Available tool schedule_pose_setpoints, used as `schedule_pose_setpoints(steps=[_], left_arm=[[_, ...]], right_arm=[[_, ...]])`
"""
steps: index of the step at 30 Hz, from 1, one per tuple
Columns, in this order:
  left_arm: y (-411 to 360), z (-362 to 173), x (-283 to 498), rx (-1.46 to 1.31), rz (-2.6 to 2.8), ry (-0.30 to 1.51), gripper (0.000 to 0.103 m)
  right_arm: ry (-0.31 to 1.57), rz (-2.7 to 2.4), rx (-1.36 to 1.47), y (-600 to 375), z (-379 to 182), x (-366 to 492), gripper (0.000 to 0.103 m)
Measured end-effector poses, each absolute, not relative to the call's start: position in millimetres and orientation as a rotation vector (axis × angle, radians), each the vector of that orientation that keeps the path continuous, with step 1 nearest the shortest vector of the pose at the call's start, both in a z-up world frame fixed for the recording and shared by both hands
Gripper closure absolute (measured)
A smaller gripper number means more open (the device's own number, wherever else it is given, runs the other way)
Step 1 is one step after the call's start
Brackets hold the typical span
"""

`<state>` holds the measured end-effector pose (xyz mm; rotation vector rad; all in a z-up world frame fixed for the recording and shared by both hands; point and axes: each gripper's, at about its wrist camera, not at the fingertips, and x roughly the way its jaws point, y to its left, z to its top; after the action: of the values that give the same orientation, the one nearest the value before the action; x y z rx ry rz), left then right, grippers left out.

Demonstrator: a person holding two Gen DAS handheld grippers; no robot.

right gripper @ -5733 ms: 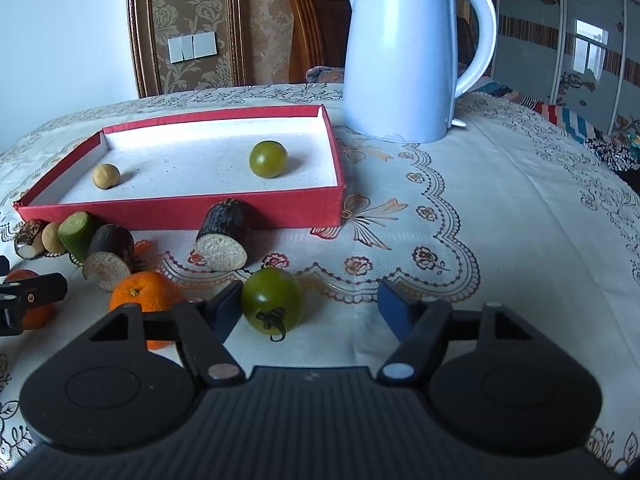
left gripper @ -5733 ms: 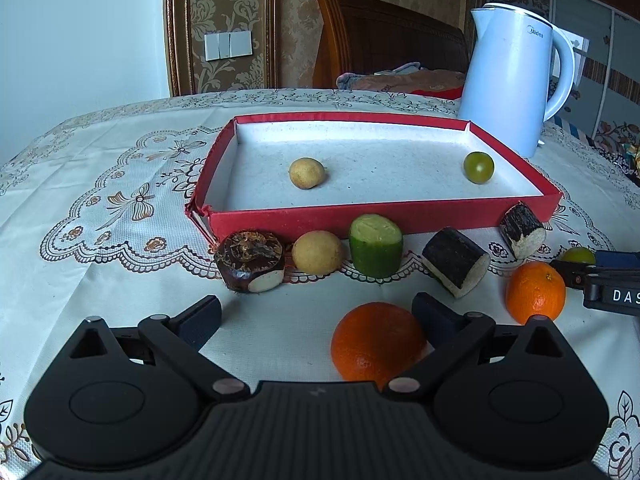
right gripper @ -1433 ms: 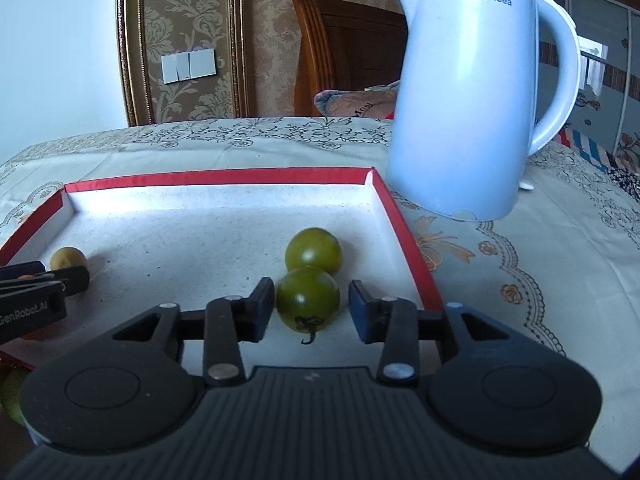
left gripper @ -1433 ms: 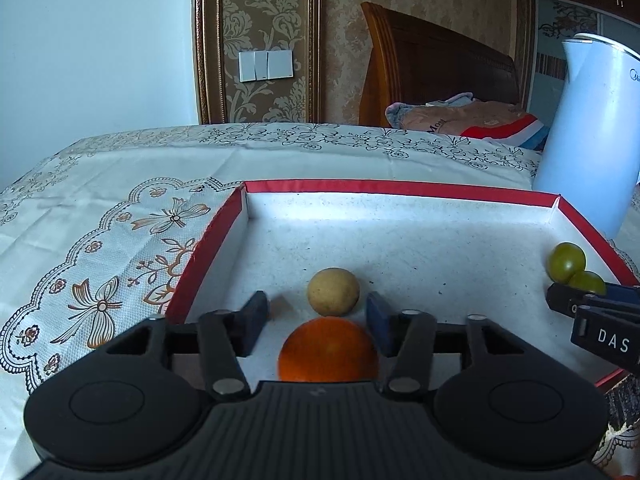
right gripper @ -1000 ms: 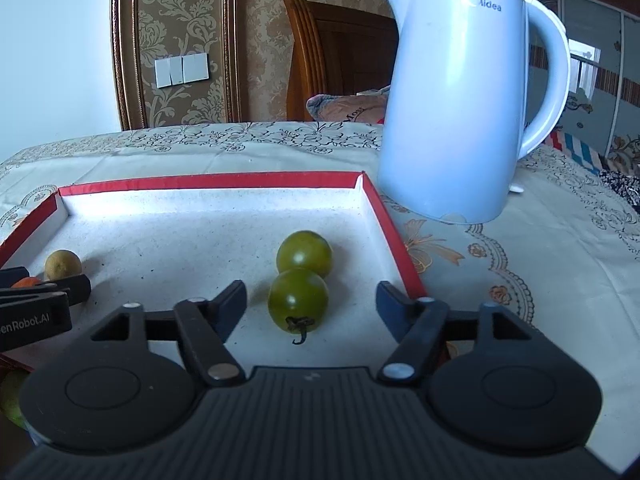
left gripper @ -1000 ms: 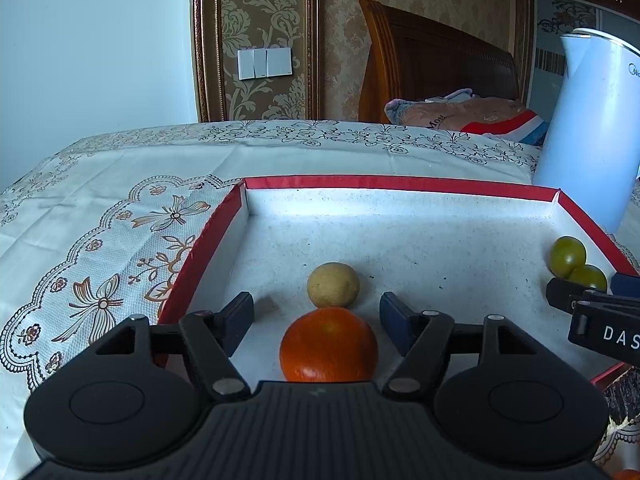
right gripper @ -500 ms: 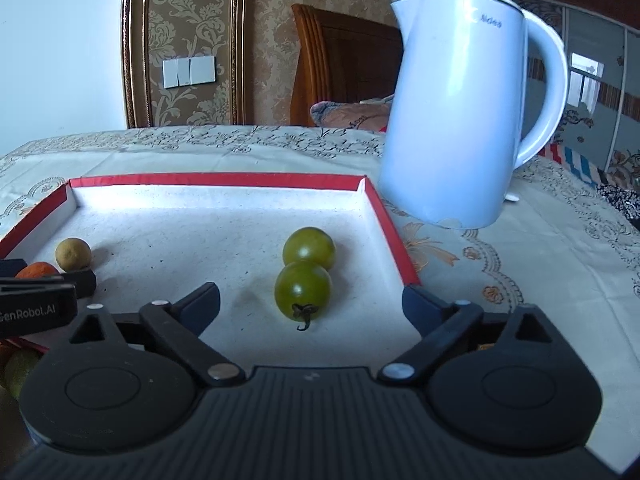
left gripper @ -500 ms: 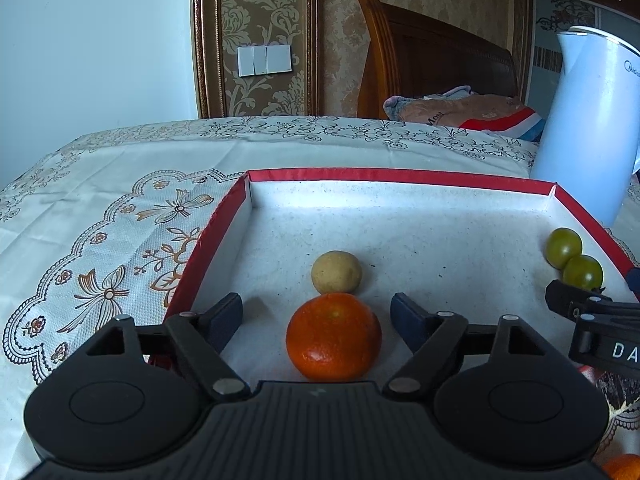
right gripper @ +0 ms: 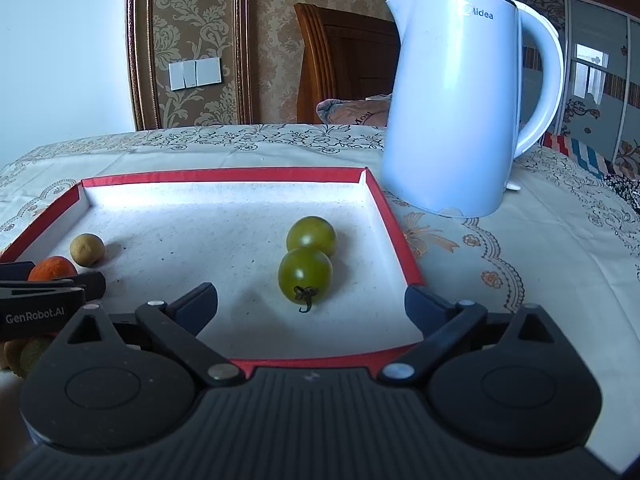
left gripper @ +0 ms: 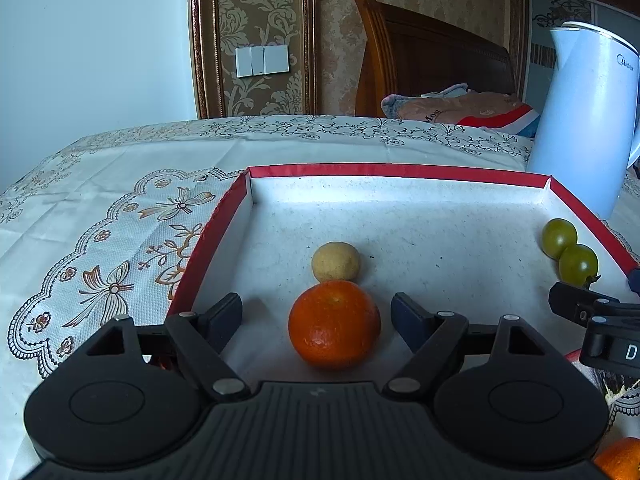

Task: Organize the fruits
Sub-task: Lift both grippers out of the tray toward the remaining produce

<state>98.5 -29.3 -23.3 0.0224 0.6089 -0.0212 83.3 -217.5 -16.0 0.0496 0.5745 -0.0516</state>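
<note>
The orange sat on the floor of the red tray, near its front left corner, just in front of a small tan fruit. The left hand-held gripper stood around it with jaws apart, gaps on both sides, having just widened. At the tray's right side two green tomatoes lay touching, the nearer one with its stem toward the camera. The right hand-held gripper was spread very wide around that nearer tomato, touching nothing; its jaws had just been opening too.

The step in hand looked like letting go after placing. To do it well, each hand-held gripper should probably back out straight and a little upward, jaws kept wide, so no finger nudges the round fruit into a roll. A second orange showed outside the tray at the picture's lower right, so more fruit likely remained on the worktop.

Against the earliest frames, this orange and tomato had been on the cloth in front of the tray; a moment earlier each sat between narrower jaws.
</note>
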Motion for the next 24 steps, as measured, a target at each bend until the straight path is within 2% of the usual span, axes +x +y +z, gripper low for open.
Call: schedule_pose_setpoints(steps=[24], left_arm=[[-17, -17, 76, 0.006, -0.029, 0.584, 0.02]], right_arm=[[0.527, -0.037, 0.02, -214, -10, 56, 0.0]])
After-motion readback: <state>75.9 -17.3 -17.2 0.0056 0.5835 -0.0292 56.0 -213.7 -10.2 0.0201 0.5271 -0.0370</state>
